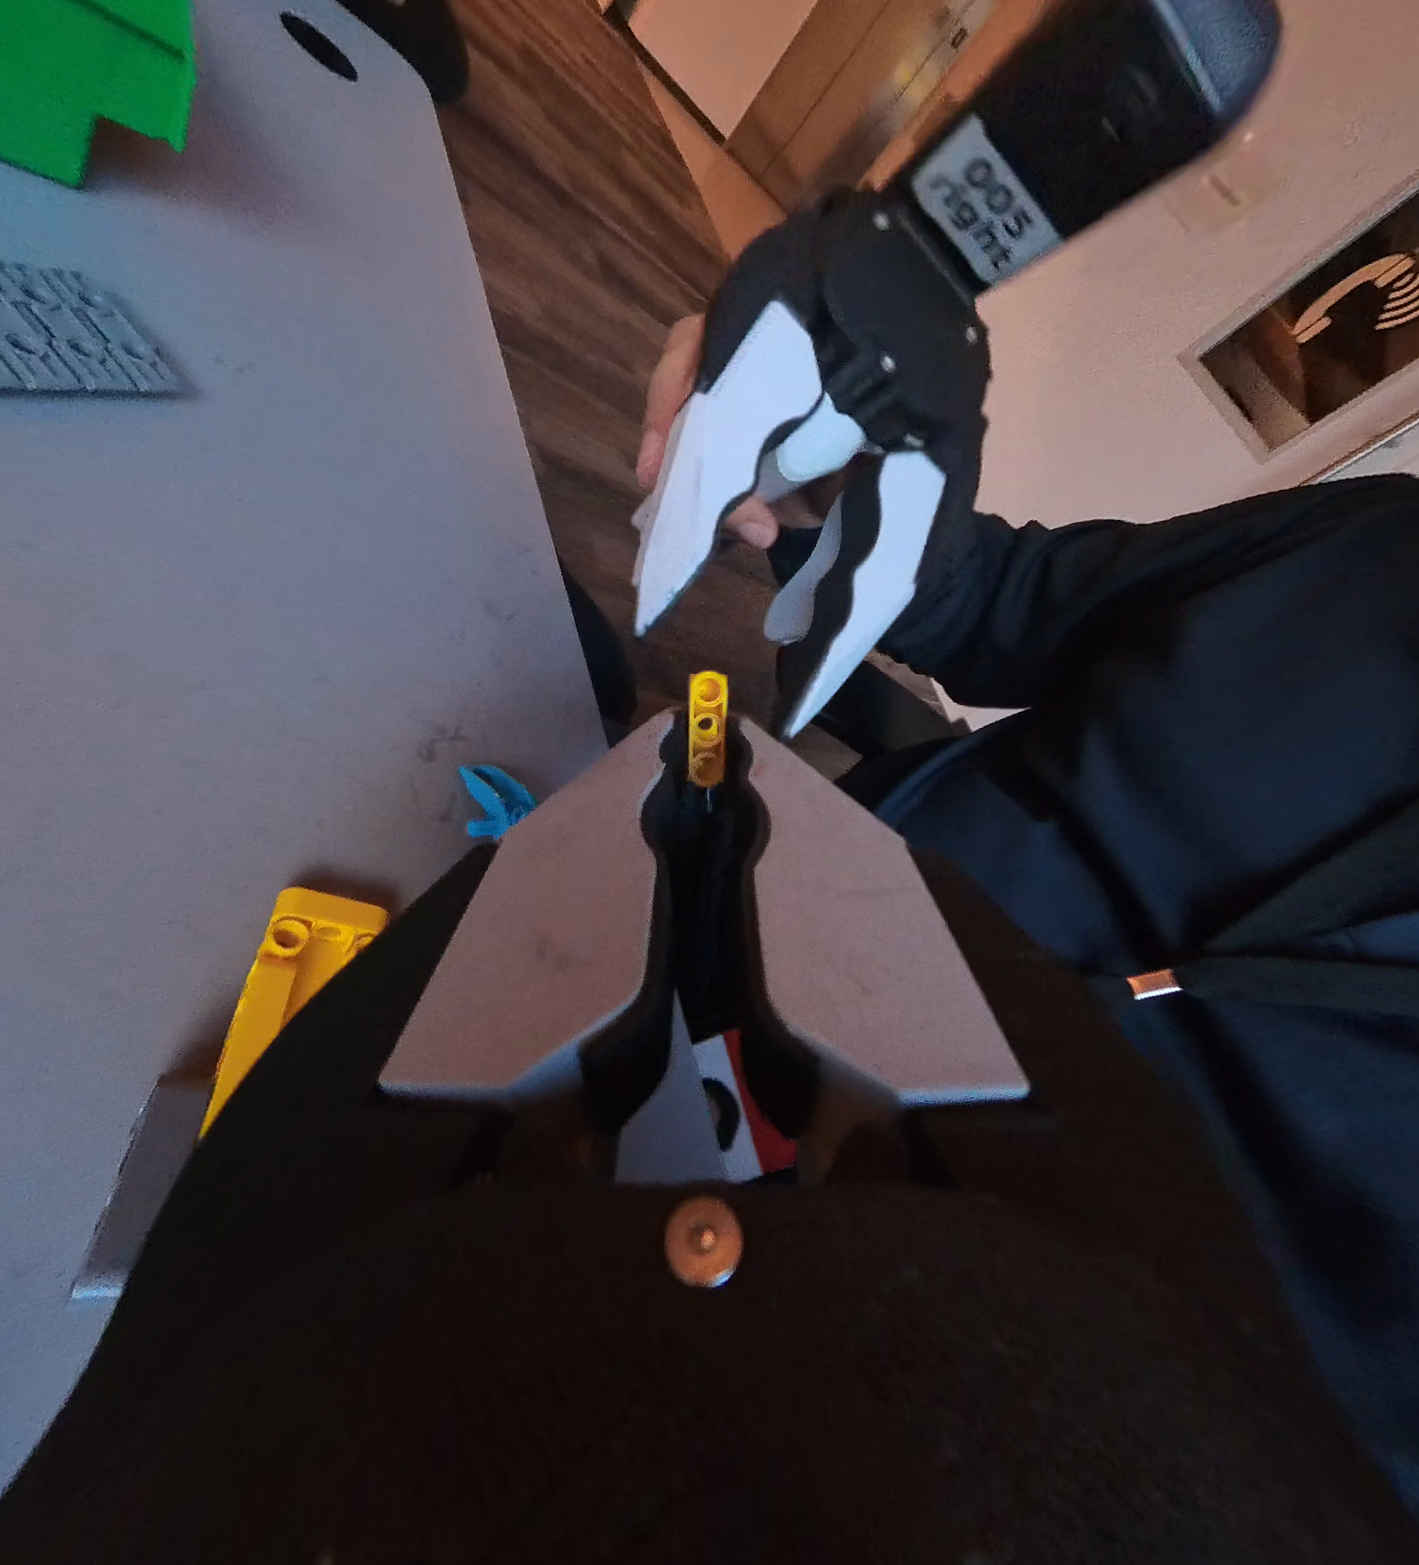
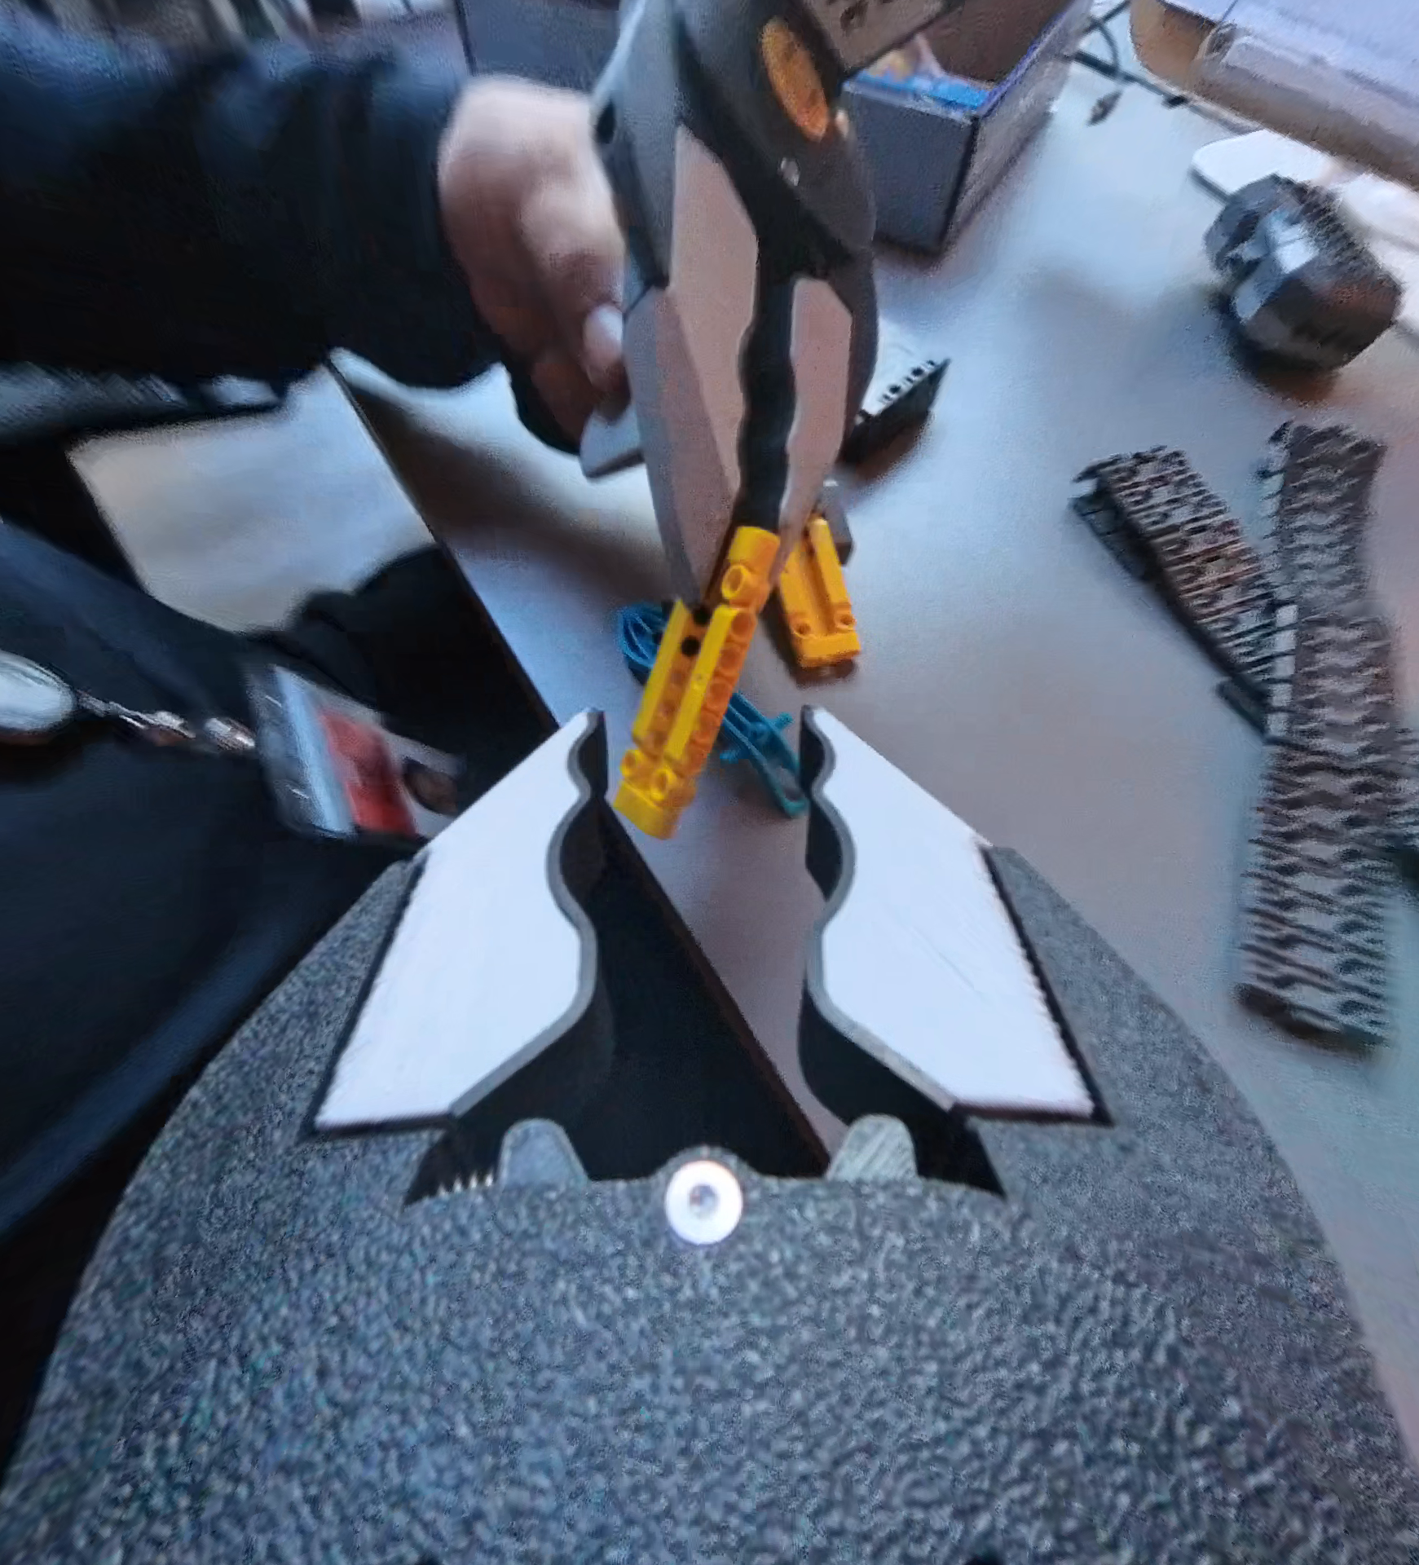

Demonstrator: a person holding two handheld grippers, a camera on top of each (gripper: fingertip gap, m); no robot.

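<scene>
Where it sticks out past the fingertips of the left hand-held gripper (image 2: 735,563), the yellow beam (image 2: 693,677) shows as a long, narrow toy building piece pierced with a row of round holes, and it hangs tilted above the desk (image 2: 1027,762), clear of the surface. The left hand-held gripper is closed on the upper end of the yellow beam, its two pale fingers pressed against the piece from both sides. Just beyond the yellow beam, a shorter yellow block (image 2: 816,605) lies flat on the desk. Under the yellow beam's lower end lies a blue curved part (image 2: 752,745). The right hand-held gripper (image 2: 701,762) is spread wide and grips nothing; its fingertips sit on either side of the yellow beam's lower end, close to it but apart from it. To the right of the yellow beam, well apart, dark toothed strips (image 2: 1315,762) lie crossed on the desk. Left of the yellow beam, a person's hand (image 2: 536,246) in a dark sleeve holds the left hand-held gripper.
</scene>
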